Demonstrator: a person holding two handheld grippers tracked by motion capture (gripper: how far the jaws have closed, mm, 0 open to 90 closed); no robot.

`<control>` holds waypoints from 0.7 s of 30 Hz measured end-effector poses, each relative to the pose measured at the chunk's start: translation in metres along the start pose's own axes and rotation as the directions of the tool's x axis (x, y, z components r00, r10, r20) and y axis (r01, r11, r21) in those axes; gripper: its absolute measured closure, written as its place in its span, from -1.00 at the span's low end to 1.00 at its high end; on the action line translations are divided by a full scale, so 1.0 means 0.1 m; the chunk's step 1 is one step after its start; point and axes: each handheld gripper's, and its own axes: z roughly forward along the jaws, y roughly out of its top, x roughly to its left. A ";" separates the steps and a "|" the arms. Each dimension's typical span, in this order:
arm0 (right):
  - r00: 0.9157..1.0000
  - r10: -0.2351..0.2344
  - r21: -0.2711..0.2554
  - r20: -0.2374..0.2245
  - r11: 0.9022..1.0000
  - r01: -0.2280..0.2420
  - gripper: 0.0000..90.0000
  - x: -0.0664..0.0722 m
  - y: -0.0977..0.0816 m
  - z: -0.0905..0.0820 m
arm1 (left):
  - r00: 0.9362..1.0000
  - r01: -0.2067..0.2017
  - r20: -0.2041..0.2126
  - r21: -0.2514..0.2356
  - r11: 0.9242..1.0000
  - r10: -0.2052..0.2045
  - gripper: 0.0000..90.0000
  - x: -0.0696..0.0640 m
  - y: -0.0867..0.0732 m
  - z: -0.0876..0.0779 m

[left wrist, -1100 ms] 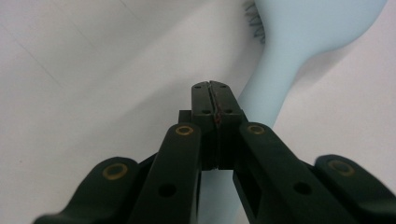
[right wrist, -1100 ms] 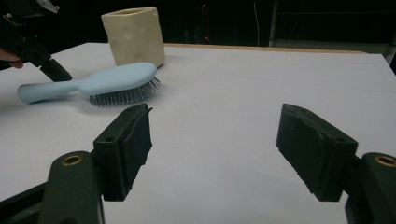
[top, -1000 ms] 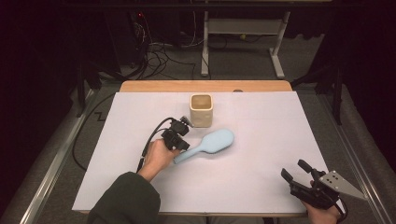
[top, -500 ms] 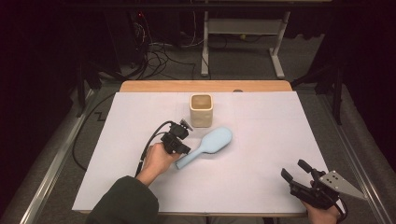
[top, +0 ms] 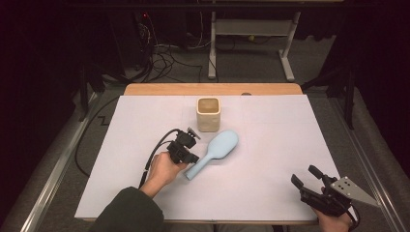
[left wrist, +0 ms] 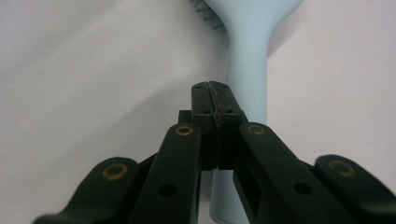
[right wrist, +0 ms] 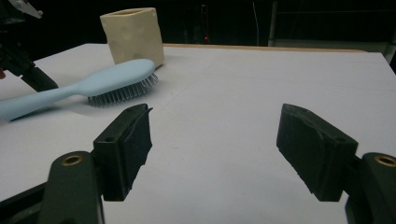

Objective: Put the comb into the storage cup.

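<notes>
High view: 1 hairbrush (top: pixel 215 152); 1 cup (top: pixel 209 114); 2 grippers

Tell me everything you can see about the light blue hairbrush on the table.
The hairbrush is pale blue, smooth and plastic-looking, with an oval head and a long handle. It lies bristles-down on the white table cover, head pointing toward the cream cup, which stands just beyond it. The left claw, jaws shut together, sits over the handle; contact is unclear.

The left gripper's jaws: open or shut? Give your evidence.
Shut. The left gripper has its pads pressed together, nothing between them, above the hairbrush handle.
</notes>
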 end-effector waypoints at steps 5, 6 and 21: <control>1.000 -0.002 -0.001 0.002 1.000 0.002 -0.40 0.00 0.00 0.00 | 1.000 -0.001 0.001 -0.009 1.000 0.001 0.99 -0.01 -0.03 -0.01; 1.000 -0.002 -0.001 0.002 1.000 0.002 -0.40 0.00 0.00 0.00 | 1.000 -0.001 0.001 -0.009 1.000 0.001 0.99 -0.01 -0.03 -0.01; 1.000 -0.003 -0.002 0.002 1.000 0.003 -0.40 0.00 0.00 0.00 | 1.000 0.008 0.016 -0.018 1.000 -0.008 0.98 -0.06 -0.08 0.01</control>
